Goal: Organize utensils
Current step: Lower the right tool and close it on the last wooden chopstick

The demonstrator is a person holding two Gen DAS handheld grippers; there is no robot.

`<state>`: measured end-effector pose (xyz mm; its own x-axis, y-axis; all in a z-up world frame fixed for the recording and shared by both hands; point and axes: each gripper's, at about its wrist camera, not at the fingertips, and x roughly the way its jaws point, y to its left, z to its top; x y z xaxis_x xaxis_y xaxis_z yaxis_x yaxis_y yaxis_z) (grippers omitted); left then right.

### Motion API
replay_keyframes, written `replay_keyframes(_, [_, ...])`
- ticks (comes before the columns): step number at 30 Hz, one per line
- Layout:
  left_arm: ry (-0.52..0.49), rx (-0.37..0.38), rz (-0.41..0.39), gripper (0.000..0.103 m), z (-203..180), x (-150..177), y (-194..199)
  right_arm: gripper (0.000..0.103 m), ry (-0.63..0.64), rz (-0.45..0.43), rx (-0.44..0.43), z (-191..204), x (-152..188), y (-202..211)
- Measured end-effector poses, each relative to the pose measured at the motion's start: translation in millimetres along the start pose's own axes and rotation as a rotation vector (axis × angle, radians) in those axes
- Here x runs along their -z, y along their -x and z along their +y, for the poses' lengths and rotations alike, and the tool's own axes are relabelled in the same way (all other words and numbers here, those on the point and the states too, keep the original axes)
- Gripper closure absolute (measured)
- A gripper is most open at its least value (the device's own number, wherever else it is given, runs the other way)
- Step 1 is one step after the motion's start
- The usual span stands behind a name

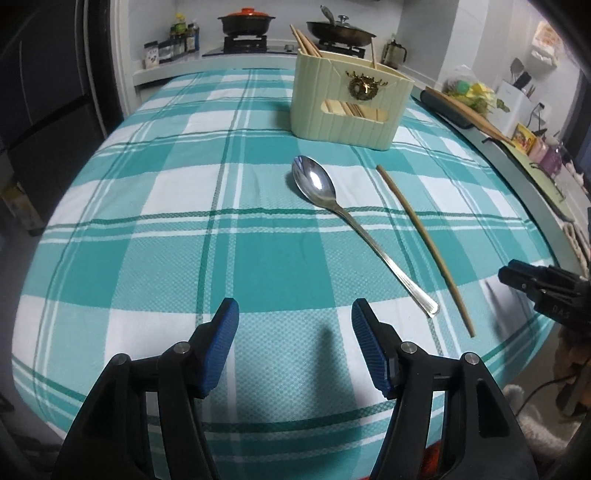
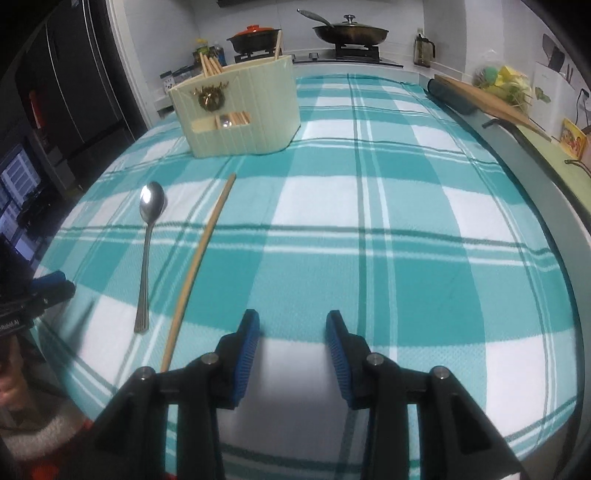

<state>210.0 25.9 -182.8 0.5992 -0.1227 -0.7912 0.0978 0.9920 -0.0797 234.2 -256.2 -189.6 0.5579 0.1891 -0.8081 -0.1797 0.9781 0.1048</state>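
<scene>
A metal spoon (image 1: 354, 225) and a single wooden chopstick (image 1: 424, 243) lie side by side on the teal plaid tablecloth (image 1: 184, 206). A cream utensil holder (image 1: 351, 107) stands behind them with several chopsticks in it. My left gripper (image 1: 293, 321) is open and empty, low over the cloth, near-left of the spoon's handle. My right gripper (image 2: 291, 328) is open and empty, just right of the chopstick (image 2: 199, 266) and spoon (image 2: 146, 251); the holder (image 2: 236, 110) is far left in that view. The right gripper also shows in the left wrist view (image 1: 543, 288).
A stove with a red-lidded pot (image 1: 245, 20) and a lidded pan (image 1: 340, 29) is behind the table. Jars (image 1: 173, 44) stand at the back left. A long wooden board (image 2: 487, 99) and clutter line the counter on the right.
</scene>
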Motion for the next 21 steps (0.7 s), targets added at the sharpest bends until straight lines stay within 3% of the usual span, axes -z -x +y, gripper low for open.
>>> replay_keyframes(3, [0.015, -0.003, 0.007, 0.036, -1, -3, -4, 0.065, 0.025, -0.003, -0.005, 7, 4, 5])
replay_keyframes(7, [0.065, 0.022, 0.026, 0.036, 2, 0, -6, 0.065, 0.043, -0.023, -0.041, 19, -16, -2])
replay_keyframes(13, [0.063, -0.012, 0.035, 0.036, 2, 11, 0, 0.065, 0.082, -0.008, -0.116, 50, -43, -26])
replay_keyframes(21, [0.077, -0.039, 0.020, 0.035, 5, 11, 4, 0.065, 0.105, 0.000, -0.124, 67, -47, -45])
